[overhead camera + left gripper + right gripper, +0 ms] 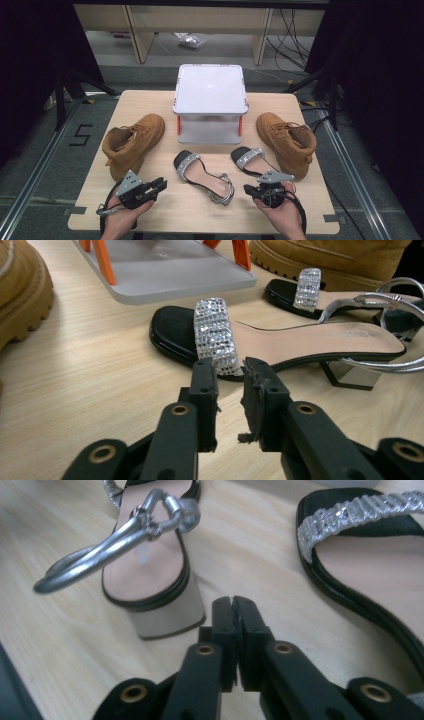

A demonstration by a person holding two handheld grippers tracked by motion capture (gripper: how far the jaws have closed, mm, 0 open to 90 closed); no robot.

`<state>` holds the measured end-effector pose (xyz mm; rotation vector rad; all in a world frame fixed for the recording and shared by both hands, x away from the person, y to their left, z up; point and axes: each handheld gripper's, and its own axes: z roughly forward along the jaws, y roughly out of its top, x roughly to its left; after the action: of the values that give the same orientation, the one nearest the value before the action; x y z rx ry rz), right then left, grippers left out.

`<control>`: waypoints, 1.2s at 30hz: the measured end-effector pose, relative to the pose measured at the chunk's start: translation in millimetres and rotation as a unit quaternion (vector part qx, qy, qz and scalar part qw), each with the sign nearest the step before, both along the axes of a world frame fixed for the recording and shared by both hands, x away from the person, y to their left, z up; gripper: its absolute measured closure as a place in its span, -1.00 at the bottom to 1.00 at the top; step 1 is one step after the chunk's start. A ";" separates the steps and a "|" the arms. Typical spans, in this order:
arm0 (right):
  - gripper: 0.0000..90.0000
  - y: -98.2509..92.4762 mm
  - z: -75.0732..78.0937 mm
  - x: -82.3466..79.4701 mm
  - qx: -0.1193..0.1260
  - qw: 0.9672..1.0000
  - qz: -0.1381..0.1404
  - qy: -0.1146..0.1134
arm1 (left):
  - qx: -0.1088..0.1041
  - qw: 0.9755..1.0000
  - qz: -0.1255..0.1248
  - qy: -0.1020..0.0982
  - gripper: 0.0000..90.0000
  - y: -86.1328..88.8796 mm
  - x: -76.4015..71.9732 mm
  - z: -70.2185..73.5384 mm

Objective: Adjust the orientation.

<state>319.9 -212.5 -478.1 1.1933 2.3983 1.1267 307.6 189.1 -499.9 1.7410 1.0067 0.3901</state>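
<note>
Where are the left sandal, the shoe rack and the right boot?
left sandal point(202, 176): high view, on its insole.
shoe rack point(210, 90): high view, on its white top shelf.
right boot point(286, 142): high view, on its tan upper.

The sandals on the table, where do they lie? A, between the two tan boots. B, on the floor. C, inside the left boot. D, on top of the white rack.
A: both sandals, the left sandal and the right sandal, lie on the table between the left boot and the right boot.
</note>
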 end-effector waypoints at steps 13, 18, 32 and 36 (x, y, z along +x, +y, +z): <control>1.00 28.6 0.5 33.3 -0.035 0.999 0.004 0.016 | 0.069 0.994 -0.052 0.060 0.97 -41.2 20.0 -6.3; 1.00 36.5 0.2 38.6 -0.049 0.998 -0.013 0.028 | 0.100 0.988 -0.079 0.082 0.98 -55.1 27.8 -7.2; 1.00 49.8 -3.8 33.5 -0.060 0.997 0.005 0.045 | 0.116 0.987 -0.069 0.088 0.98 -72.7 42.6 -15.3; 1.00 52.0 -3.9 28.5 -0.056 0.997 0.011 0.048 | 0.111 0.987 -0.064 0.094 0.99 -70.3 48.5 -14.6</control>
<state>348.5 -160.5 -482.1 1.2139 2.5154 0.9465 356.1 118.8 -514.4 2.0637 1.0081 0.2672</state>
